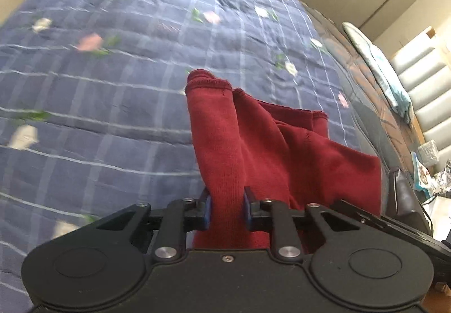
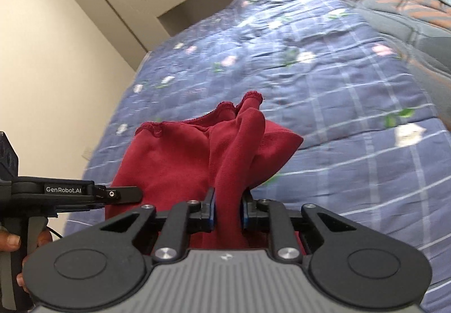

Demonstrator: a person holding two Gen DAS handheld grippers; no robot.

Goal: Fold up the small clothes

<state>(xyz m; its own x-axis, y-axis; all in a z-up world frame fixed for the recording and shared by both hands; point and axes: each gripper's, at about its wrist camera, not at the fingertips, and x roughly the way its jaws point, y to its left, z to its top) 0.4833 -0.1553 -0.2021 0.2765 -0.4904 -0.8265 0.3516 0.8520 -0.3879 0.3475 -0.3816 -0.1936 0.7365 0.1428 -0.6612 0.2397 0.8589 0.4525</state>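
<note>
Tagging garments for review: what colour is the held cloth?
Dark red garment, clearest in the right wrist view.

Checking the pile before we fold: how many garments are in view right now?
1. A dark red garment, pinched by both tongs, left and right, over the blue quilt. Its folds could hide another.

blur: we see the quilt [image 1: 112, 64] smeared, its flowers shapeless | hidden: the red garment [image 1: 253, 143] drops behind the left tool [image 1: 227, 207] at 6 o'clock, lower part unseen | cut off: hand [image 2: 11, 245] at 8 o'clock runs off the frame | unclear: clutter [image 1: 428, 169] at 3 o'clock.
</note>
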